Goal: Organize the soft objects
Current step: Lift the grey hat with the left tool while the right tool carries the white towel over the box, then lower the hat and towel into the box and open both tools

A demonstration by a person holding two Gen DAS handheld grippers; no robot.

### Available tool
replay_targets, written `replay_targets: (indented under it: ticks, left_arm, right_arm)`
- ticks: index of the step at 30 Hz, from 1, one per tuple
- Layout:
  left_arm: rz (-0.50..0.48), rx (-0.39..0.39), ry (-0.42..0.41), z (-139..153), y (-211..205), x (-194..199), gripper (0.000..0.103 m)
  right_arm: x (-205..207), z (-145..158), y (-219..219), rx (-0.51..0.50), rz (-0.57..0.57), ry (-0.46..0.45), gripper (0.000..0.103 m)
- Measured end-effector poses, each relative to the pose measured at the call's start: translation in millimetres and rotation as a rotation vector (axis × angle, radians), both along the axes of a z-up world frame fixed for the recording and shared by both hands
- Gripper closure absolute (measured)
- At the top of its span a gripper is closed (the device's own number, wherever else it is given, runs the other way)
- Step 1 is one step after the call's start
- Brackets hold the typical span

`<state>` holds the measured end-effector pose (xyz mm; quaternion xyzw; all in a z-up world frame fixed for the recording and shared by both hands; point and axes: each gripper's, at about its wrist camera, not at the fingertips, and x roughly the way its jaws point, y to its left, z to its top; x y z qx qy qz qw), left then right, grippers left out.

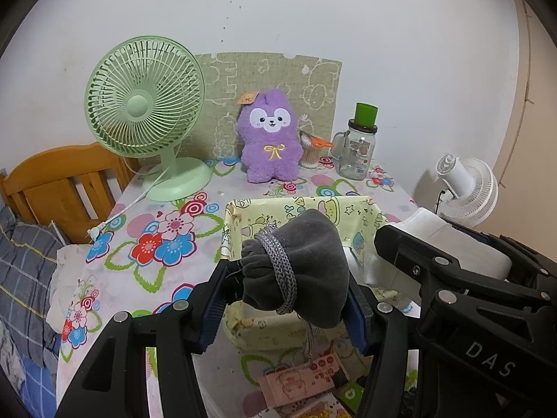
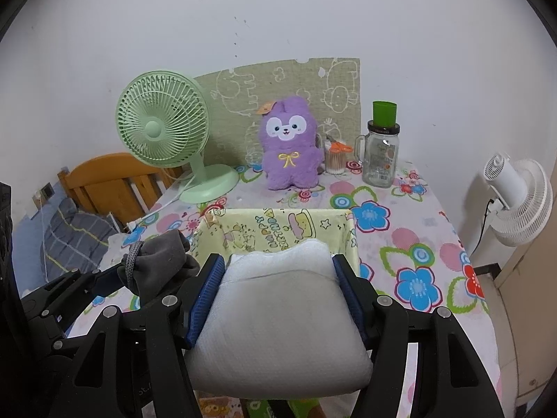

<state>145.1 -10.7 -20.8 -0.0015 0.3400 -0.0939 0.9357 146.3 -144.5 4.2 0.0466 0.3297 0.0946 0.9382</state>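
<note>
My left gripper (image 1: 289,275) is shut on a grey drawstring pouch (image 1: 299,264), held above the near side of a yellow cartoon-print fabric basket (image 1: 236,216). My right gripper (image 2: 278,271) is shut on a white foam pad (image 2: 282,317), its far edge over the basket (image 2: 278,230). The pouch (image 2: 156,257) in the left gripper shows at the left of the right wrist view; the right gripper (image 1: 452,278) with the white pad (image 1: 452,240) shows at the right of the left wrist view. A purple plush toy (image 1: 271,139) sits upright at the table's back.
A green desk fan (image 1: 146,104) stands back left with its cord across the floral tablecloth (image 1: 156,244). A glass jar (image 1: 358,149) with a green cup and a cotton-swab tub stand back right. A white fan (image 2: 518,198) is off the right edge. A wooden bed frame (image 1: 59,188) lies left.
</note>
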Motion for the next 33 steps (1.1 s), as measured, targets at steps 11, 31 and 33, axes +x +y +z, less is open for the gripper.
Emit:
replay_targets:
  ticks: [11, 31, 33]
  left_arm:
    - [0.000, 0.005, 0.032, -7.3, -2.8, 29.2, 0.043]
    - [0.014, 0.032, 0.122, -31.8, -8.2, 70.7, 0.041]
    - [0.011, 0.032, 0.130, -33.0, -8.1, 70.8, 0.039]
  right_arm:
    - [31.4, -10.5, 0.0, 0.000, 0.005, 0.024, 0.037]
    - [79.2, -37.0, -0.3, -0.026, -0.014, 0.077, 0.034]
    - [80.8, -39.6, 0.0, -0.033, -0.012, 0.092, 0.031]
